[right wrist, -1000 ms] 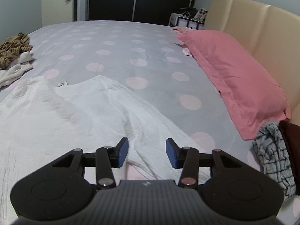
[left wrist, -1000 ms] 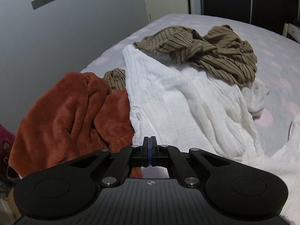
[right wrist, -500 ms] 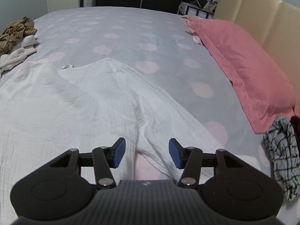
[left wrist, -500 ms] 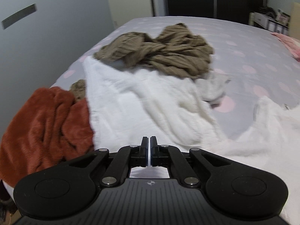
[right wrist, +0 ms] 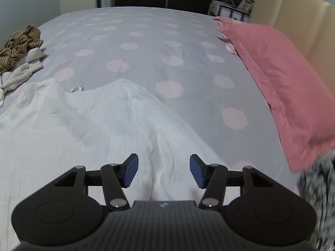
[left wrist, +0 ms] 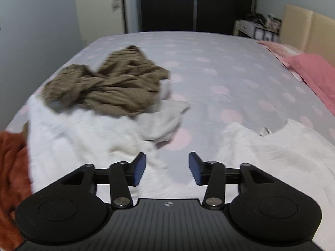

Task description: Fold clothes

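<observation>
A white crinkled garment (right wrist: pixel 88 125) is spread across the near part of the bed (right wrist: pixel 146 41), mostly flat, with low ridges and a raised pleat running toward the right gripper (right wrist: pixel 163 170). A small label (right wrist: pixel 76 88) is seen at its far edge, which suggests the neckline lies away from the camera. No crisp fold line can be made out, so the garment is judged to be laid out for folding rather than folded; the flat spread would suit smoothing as much as a fold to come.

The right gripper is held low over the pleat with its 2 blue pads apart and nothing between them. In the left wrist view the left gripper (left wrist: pixel 166 169) is likewise spread wide and empty, poised above the garment's near-left portion (left wrist: pixel 83 138).

Beyond that, a crumpled brown striped garment (left wrist: pixel 108 85) is heaped on the white cloth's far-left corner, with a smaller off-white piece (left wrist: pixel 167 119) just beside it. A rust-coloured fleece (left wrist: pixel 12 163) is bunched at the left bed edge, touching the white cloth. These appear to be kept aside as a waiting pile, leaving the middle of the dotted sheet free as a working surface. A pink pillow (right wrist: pixel 278 79) lies along the headboard (right wrist: pixel 293 21), and a blurred checked cloth (right wrist: pixel 322 198) is seen at the far right.
</observation>
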{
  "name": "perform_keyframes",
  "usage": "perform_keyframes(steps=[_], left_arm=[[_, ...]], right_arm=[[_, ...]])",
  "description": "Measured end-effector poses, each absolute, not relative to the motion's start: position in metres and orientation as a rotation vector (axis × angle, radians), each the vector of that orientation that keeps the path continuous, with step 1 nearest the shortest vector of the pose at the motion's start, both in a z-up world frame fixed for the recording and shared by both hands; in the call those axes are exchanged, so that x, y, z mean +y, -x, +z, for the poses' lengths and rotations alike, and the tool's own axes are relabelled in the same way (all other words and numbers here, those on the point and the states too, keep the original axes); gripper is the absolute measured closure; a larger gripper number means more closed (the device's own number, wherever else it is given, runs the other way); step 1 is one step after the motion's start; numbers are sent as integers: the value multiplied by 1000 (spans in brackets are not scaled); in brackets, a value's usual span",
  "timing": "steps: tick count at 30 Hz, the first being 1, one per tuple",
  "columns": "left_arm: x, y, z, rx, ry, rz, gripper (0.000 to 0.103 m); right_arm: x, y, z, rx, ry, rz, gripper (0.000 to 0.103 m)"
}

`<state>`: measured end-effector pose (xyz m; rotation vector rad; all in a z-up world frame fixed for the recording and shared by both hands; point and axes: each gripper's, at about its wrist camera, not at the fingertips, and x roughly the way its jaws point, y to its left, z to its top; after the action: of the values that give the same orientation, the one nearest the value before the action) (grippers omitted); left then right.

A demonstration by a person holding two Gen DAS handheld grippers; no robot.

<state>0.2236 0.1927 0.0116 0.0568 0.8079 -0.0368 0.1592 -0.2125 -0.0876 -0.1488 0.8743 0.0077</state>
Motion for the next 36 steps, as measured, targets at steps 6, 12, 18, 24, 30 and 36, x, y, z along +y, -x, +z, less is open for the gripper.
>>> perform_keyframes(steps=[6, 12, 18, 24, 30, 36], left_arm=[[153, -262, -29, 880, -101, -126, 59], [141, -289, -61, 938, -67, -181, 55], [137, -304, -94, 1014, -113, -179, 54], [148, -306, -113, 1043, -85, -215, 54], [143, -306, -109, 1078, -62, -288, 87], [152, -308, -92, 1019, -31, -228, 103]], right_arm=[[-225, -199, -90, 879, 155, 44, 51], [-244, -241, -104, 859, 118, 63, 55], [-260, -272, -129, 881, 74, 87, 54], [-273, -287, -157, 929, -9, 113, 53], [-262, -289, -168, 962, 9, 167, 96], [-268, -288, -154, 909, 14, 78, 100]])
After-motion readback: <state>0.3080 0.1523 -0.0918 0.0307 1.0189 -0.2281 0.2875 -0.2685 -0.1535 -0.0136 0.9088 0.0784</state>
